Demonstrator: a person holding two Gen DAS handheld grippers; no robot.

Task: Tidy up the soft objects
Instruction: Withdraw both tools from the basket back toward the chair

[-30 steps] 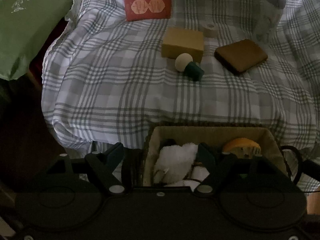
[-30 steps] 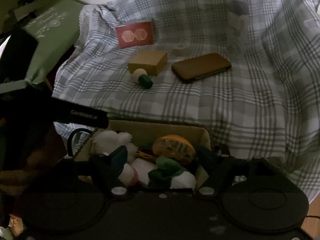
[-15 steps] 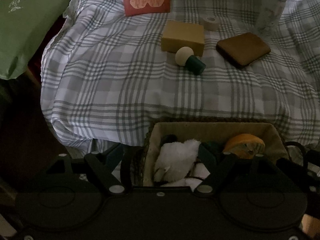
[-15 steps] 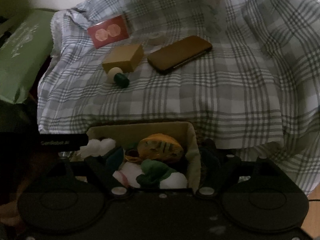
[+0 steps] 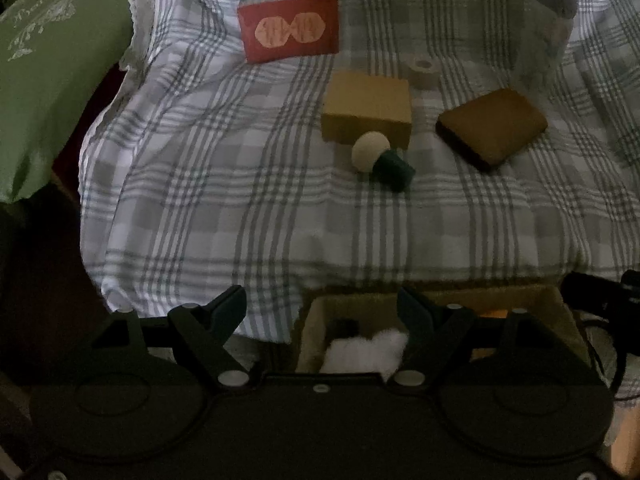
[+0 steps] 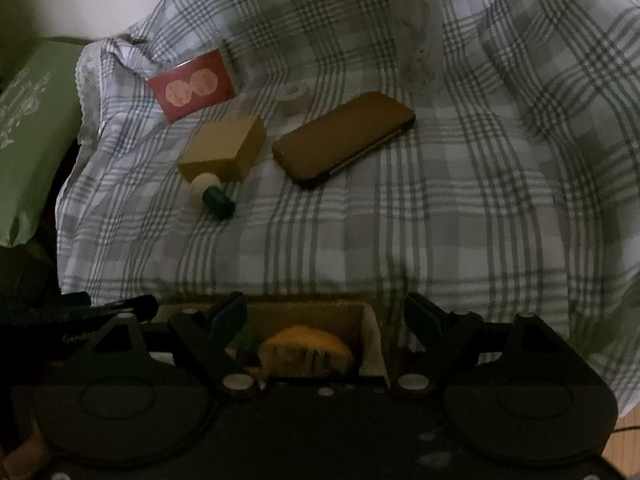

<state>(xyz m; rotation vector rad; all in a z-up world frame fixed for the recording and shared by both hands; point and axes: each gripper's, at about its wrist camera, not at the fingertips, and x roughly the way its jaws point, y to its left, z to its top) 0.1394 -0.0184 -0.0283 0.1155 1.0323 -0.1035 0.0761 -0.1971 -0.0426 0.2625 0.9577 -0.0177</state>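
Soft toys, a white plush and an orange one, sit gathered in the near basket. Both the left gripper and right gripper hang empty above it, jaws parted; the right's have just been opening. Hard items like the yellow box lie far off on the plaid cloth, likely left out as not soft.

Both views dim and grainy; near foreground almost black; fisheye bending at edges; far objects softly blurred

The basket is mostly hidden behind the left claw — its contents barely show. A clear bottle at the back is blurred — its label is unreadable.
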